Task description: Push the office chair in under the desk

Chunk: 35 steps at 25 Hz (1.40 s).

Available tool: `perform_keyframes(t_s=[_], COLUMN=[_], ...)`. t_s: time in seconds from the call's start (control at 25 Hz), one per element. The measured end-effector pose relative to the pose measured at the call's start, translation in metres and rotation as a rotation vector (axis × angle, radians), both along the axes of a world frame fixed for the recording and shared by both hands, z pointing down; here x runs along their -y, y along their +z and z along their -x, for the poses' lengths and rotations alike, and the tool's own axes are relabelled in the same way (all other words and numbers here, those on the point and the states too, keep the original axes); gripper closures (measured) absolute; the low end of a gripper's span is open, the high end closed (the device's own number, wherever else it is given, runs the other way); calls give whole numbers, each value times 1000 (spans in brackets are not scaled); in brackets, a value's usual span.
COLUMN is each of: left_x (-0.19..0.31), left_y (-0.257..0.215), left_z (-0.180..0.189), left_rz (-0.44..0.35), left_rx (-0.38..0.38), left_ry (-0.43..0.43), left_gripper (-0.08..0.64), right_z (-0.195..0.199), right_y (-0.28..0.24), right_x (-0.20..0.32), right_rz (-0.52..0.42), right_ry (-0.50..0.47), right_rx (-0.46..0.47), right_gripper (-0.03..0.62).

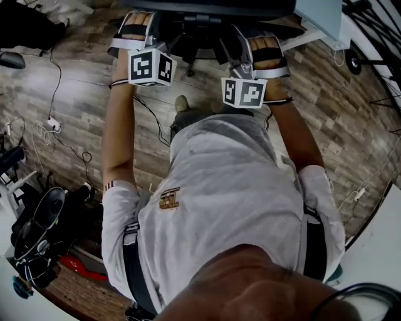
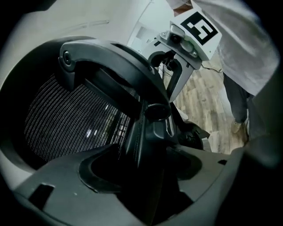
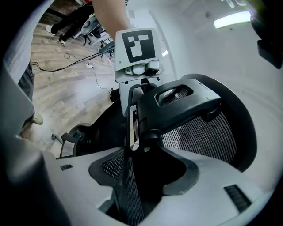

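The black office chair (image 1: 202, 24) stands at the top of the head view, its mesh back towards me. My left gripper (image 1: 139, 19) grips the top edge of that back on the left, and my right gripper (image 1: 243, 39) grips it on the right. In the left gripper view the backrest (image 2: 66, 119) frame runs between the jaws of the left gripper (image 2: 146, 176), with the right gripper (image 2: 177, 66) clamped further along. In the right gripper view the mesh edge (image 3: 128, 194) passes between the jaws of the right gripper (image 3: 137, 185), below the headrest (image 3: 185, 103). The desk (image 1: 319, 17) shows beyond, top right.
Wood-look floor (image 1: 75, 81) lies under me. Cables and a white power strip (image 1: 50, 124) trail on the left, with black equipment (image 1: 37, 226) at the lower left. A dark wire rack (image 1: 376, 37) stands at the right edge. The chair's base (image 1: 194, 47) sits just ahead of my feet.
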<state>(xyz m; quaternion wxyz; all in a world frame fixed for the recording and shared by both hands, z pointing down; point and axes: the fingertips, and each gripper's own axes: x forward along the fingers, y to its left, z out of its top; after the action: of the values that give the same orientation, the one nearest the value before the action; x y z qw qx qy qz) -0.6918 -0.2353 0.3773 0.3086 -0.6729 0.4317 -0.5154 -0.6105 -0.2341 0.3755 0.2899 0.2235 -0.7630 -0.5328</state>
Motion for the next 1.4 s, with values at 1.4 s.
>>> perform_keyframes(t_s=[1.4], left_x=[166], left_y=[17], left_z=[136], left_rz=[-26], left_rx=[-27], left_ry=[222], left_gripper=[207], right_z=[140], right_y=[13], right_x=[152], right_rz=[62], right_ry=[235], right_rx=[18], right_gripper=[345])
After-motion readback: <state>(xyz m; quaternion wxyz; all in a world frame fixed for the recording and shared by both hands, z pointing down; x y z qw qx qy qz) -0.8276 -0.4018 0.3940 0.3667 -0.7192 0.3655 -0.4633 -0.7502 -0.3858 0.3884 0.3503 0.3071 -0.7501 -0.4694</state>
